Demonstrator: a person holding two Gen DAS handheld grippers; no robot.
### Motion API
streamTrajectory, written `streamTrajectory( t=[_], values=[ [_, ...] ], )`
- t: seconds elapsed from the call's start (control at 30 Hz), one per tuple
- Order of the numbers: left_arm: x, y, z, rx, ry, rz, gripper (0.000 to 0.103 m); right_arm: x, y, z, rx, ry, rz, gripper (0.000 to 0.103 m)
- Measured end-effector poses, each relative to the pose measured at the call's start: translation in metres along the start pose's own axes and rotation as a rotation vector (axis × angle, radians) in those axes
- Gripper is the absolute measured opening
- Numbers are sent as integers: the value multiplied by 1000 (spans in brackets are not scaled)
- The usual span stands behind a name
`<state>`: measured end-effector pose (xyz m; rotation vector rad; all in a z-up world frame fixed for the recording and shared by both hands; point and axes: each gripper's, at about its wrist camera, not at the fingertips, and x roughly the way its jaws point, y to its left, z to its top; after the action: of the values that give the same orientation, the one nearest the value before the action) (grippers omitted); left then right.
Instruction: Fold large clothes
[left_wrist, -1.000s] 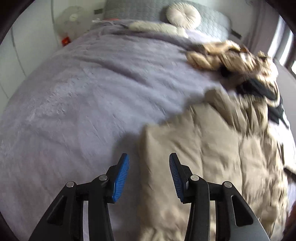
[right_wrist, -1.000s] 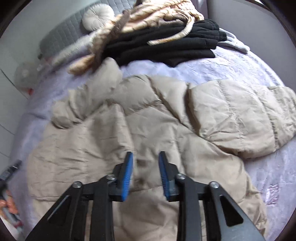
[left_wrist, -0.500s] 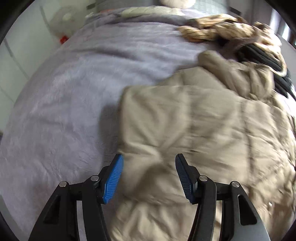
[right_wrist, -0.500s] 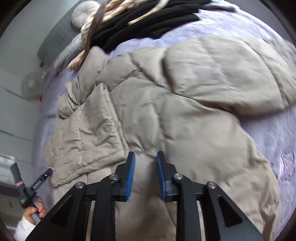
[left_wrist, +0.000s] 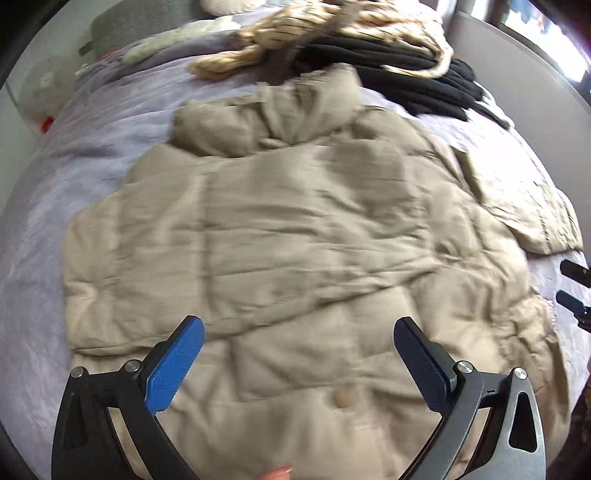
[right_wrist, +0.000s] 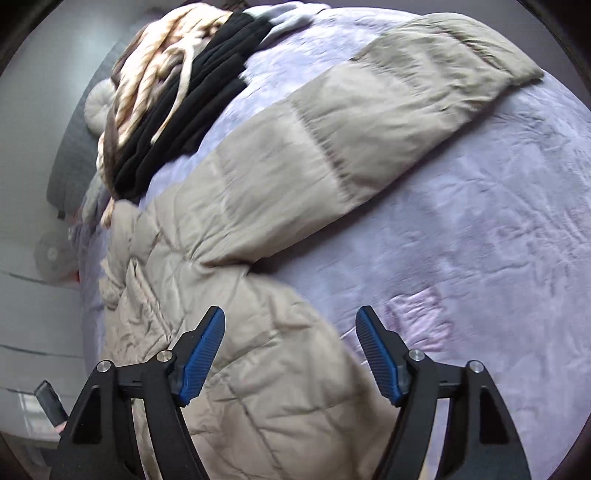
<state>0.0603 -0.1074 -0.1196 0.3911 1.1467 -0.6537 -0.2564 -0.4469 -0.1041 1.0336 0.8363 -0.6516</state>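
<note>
A large beige puffer jacket (left_wrist: 295, 229) lies spread on the bed, collar toward the far side, one side folded over its body. My left gripper (left_wrist: 299, 347) is open wide and empty above the jacket's lower part. In the right wrist view the jacket (right_wrist: 229, 280) lies at the left, and its long sleeve (right_wrist: 369, 122) stretches out to the upper right across the cover. My right gripper (right_wrist: 290, 339) is open and empty above the jacket's right edge. Its tips (left_wrist: 572, 288) show at the right edge of the left wrist view.
The lilac bed cover (right_wrist: 480, 258) lies under everything. A pile of black and cream-striped clothes (left_wrist: 369, 55) lies beyond the collar, also in the right wrist view (right_wrist: 177, 103). A round cushion (right_wrist: 98, 107) and grey headboard (right_wrist: 70, 155) are behind. A white fan (right_wrist: 55, 254) stands beside the bed.
Both grippers have opened wider. The left one moved right, over the jacket's body. The right one swung right toward the jacket's edge and the outstretched sleeve.
</note>
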Motion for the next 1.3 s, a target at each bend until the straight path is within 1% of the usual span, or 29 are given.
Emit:
streamTrajectory(
  t=[0.03, 0.17, 0.27, 0.3, 0.37, 0.43, 0.5, 0.53, 0.67, 0.77, 0.83, 0.93, 0.97, 1.0, 1.03, 1.07, 1.1, 1.17, 1.3],
  values=[
    [1, -10, 2, 5, 5, -7, 103, -3, -7, 6, 11, -11, 3, 88],
    [-2, -46, 4, 2, 17, -26, 103, -22, -39, 27, 60, -74, 26, 89],
    [-2, -69, 5, 16, 21, -16, 103, -28, -59, 41, 109, -124, 51, 91],
    [0, -75, 7, 20, 25, -13, 103, -30, -68, 46, 135, -142, 67, 103],
    [1, -84, 8, 19, 31, -11, 103, -32, -80, 55, 171, -163, 85, 103],
    [5, -89, 9, 13, 46, -14, 103, -31, -95, 66, 213, -165, 98, 103],
    [8, -91, 10, 6, 61, -11, 103, -27, -110, 80, 264, -141, 134, 103],
    [10, -93, 10, 6, 72, -21, 103, -25, -114, 84, 285, -134, 146, 103],
    [10, -97, 10, -3, 78, -26, 103, -16, -140, 112, 397, -161, 235, 103],
    [9, -97, 10, -24, 82, -39, 103, -8, -152, 131, 464, -175, 286, 103],
    [8, -97, 11, -34, 79, -41, 103, 1, -158, 145, 517, -178, 339, 103],
    [5, -93, 13, -53, 65, -42, 103, 8, -161, 161, 580, -198, 376, 102],
    [4, -92, 13, -58, 61, -41, 103, 10, -161, 164, 598, -197, 388, 99],
    [2, -89, 13, -69, 54, -41, 103, 13, -161, 168, 622, -191, 404, 81],
    [0, -85, 13, -80, 51, -45, 103, 19, -160, 171, 645, -167, 433, 42],
    [-1, -80, 13, -89, 48, -47, 103, 25, -158, 173, 660, -137, 456, 22],
    [-2, -75, 12, -98, 45, -43, 103, 28, -153, 175, 655, -131, 473, 8],
    [-4, -66, 12, -107, 40, -33, 103, 26, -136, 178, 595, -140, 486, 8],
    [-11, -41, 10, -138, 5, 10, 103, 15, -71, 184, 391, -128, 526, 8]
  ],
)
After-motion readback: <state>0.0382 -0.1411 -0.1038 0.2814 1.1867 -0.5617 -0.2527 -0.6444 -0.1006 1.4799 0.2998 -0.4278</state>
